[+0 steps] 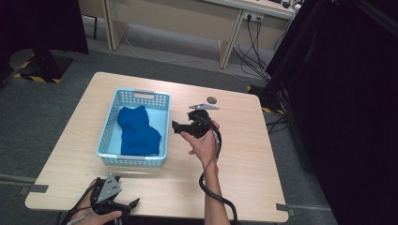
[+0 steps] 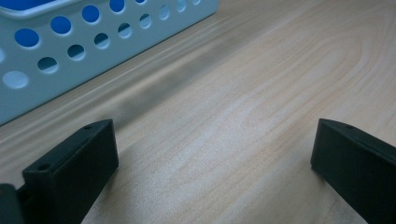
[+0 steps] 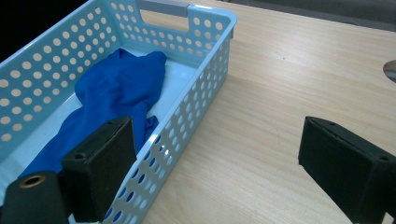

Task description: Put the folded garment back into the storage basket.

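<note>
Here one blue cloth [image 1: 136,131] lies in one basket [image 1: 107,140], both claws [image 1: 175,126] [image 1: 133,205] spread apart, empty.

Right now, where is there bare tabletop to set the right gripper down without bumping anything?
Bare wood runs from the basket wall to the table right edge, beneath the open right gripper, and along the near edge right of the left gripper. It is crowded inside the basket, where the blue cloth lies.

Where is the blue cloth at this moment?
The blue cloth lies inside the light blue basket on the left half of the table in the high view, just left of the right gripper.
</note>
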A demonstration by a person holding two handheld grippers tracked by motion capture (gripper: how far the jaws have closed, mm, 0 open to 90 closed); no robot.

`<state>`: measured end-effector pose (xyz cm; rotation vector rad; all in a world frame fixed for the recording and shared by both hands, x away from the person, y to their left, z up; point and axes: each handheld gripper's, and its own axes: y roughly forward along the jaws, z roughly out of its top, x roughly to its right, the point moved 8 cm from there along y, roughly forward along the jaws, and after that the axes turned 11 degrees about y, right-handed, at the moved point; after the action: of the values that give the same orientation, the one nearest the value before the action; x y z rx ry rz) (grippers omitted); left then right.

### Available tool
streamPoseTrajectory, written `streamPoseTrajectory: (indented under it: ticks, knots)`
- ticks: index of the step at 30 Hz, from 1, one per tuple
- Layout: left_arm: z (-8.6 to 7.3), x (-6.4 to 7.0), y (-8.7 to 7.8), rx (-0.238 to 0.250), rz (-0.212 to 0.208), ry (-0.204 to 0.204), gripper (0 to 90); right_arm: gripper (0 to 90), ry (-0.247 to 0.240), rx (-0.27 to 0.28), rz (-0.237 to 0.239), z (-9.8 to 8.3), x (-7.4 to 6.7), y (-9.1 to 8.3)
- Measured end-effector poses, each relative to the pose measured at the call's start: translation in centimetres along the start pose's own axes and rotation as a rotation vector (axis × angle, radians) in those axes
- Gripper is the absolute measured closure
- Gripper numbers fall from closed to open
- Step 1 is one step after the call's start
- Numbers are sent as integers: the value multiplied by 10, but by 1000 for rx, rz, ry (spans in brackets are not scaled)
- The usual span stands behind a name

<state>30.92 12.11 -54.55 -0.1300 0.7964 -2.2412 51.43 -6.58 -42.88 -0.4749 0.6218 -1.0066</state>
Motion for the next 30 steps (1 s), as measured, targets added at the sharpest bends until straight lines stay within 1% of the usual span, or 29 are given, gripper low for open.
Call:
streamPoseTrajectory:
  ticks: [8,15,17,24,30]
  knots:
    - [0,0,0,0,0,0,0,101,3,11,-9,-2,7,-3]
    - [0,0,0,0,0,0,0,101,6,8,-15,-7,14,-4]
    - [0,0,0,0,0,0,0,100,12,7,-17,-9,15,-4]
    - [0,0,0,0,0,0,0,100,5,12,-17,-11,17,-5]
    - [0,0,0,1,0,-2,0,100,17,9,-21,-16,23,-5]
